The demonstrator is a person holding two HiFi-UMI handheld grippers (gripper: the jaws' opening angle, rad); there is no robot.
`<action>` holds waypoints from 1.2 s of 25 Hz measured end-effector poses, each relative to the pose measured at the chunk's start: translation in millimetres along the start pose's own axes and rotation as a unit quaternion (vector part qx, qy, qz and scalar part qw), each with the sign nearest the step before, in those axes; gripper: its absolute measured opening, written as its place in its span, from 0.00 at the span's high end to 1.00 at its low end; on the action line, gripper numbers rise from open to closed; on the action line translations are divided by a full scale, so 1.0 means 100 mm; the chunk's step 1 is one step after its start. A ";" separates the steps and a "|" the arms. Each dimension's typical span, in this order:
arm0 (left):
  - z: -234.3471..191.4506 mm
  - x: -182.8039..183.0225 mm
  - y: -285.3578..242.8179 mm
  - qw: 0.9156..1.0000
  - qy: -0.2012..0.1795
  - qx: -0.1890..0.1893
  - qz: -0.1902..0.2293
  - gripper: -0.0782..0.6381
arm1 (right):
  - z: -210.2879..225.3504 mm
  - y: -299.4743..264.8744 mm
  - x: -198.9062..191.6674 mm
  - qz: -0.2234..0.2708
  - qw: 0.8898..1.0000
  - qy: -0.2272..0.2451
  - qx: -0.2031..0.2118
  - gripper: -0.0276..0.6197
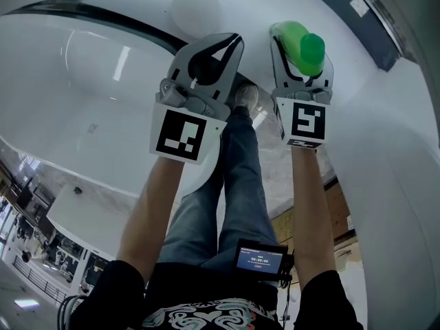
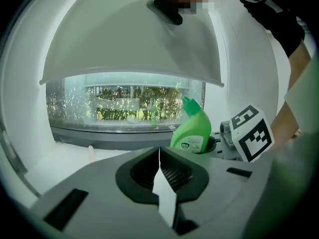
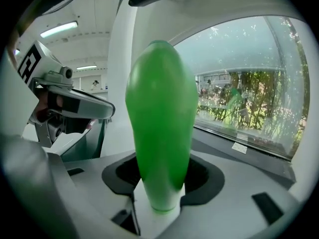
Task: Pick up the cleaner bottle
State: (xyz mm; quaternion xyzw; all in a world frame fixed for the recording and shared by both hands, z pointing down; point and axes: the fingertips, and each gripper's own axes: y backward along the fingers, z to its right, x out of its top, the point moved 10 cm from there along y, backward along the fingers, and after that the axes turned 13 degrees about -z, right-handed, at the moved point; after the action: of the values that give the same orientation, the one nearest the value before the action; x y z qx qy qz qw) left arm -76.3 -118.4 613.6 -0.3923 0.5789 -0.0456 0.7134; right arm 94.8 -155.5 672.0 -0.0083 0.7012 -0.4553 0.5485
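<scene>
White surface below; cleaner bottle clamped between right gripper jaws.

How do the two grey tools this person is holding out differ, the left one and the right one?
The right gripper has its jaws closed on a green cleaner bottle, while the left gripper has its jaws shut together with nothing between them. The black-and-white pattern on the left marker cube differs from the one on the right marker cube. Both grippers are grey, have the same shape, and are held out side by side.
</scene>
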 end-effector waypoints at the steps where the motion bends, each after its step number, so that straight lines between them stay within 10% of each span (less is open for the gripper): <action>1: 0.00 0.00 0.00 1.000 0.001 0.000 0.001 0.87 | 0.00 -0.01 0.00 0.000 1.000 0.002 0.001 0.64; 30: -0.03 -0.01 -0.04 1.000 -0.017 0.002 -0.015 0.87 | -0.01 -0.15 -0.02 -0.006 1.000 0.018 0.003 0.63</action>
State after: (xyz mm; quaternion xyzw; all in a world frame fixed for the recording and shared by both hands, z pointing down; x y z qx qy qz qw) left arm -77.9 -121.8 616.8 -0.4007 0.5606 -0.0508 0.7230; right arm 88.0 -162.9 683.8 -0.0022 0.7098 -0.4605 0.5331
